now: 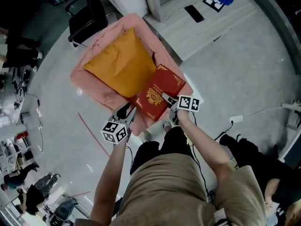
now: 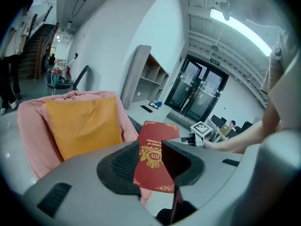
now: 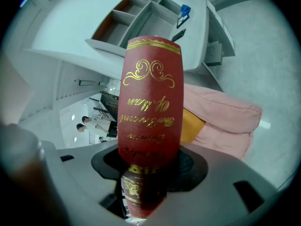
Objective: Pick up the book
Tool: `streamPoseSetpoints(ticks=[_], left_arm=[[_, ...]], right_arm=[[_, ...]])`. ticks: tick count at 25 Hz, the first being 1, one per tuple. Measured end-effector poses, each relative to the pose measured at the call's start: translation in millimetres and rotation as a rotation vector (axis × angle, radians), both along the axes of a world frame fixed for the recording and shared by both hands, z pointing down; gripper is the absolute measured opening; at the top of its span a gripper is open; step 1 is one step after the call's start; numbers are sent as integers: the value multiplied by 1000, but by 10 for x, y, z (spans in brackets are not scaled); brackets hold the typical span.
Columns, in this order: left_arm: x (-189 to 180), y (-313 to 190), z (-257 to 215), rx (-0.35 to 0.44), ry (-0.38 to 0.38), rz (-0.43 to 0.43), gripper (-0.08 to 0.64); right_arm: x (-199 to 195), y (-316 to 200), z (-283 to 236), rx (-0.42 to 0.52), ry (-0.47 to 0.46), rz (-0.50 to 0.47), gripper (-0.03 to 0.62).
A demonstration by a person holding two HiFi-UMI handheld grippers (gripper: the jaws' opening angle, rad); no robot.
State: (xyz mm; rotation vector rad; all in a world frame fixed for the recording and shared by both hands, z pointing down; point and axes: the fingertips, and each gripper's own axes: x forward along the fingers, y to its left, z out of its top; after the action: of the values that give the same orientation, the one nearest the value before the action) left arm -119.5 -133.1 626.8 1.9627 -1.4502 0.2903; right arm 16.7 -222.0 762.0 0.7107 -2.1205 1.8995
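At the far left of the head view, a black chair [image 1: 87, 18] is seen on the grey floor. Next to it a pink beanbag [image 1: 101, 92] is spread out, and an orange pillow [image 1: 121, 62] is laid on top of it.

Below the beanbag's near edge, the left tool [image 1: 128, 112] is held by the person's left hand. Its jaws are clamped on the lower left edge of the book [image 1: 157, 92]. In the left gripper view the red cover with its gold crest is seen pinched between the two dark pads.

The book is held in the air between the two tools, over the beanbag's near right corner and just beside the pillow.

The book's right side is gripped by the right tool [image 1: 168, 100]. In the right gripper view its jaws are set wide across the thick spine and closed on it, with the gold lettering seen upside down.

Further right, a white desk [image 1: 221, 22] with a black phone [image 1: 194, 13] on it is seen, and a white power strip [image 1: 235, 119] is lying on the floor.
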Motion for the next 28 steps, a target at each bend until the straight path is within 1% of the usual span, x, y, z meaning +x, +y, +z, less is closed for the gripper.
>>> streamPoseSetpoints(ticks=[9, 14, 18, 23, 28], left_arm=[[-14, -87, -736, 119, 16, -18, 144], [-151, -72, -1104, 175, 16, -33, 144], [-265, -40, -1339, 220, 14, -35, 144], [-417, 44, -1616, 284, 27, -17, 144], [-615, 143, -1914, 333, 32, 34, 145]], right_arm=[[101, -139, -1190, 120, -116, -35, 235], [2, -168, -1801, 218, -177, -59, 235], [-62, -156, -2185, 271, -219, -61, 235], [-148, -49, -2573, 344, -235, -61, 235], [-227, 93, -2915, 400, -223, -19, 235]])
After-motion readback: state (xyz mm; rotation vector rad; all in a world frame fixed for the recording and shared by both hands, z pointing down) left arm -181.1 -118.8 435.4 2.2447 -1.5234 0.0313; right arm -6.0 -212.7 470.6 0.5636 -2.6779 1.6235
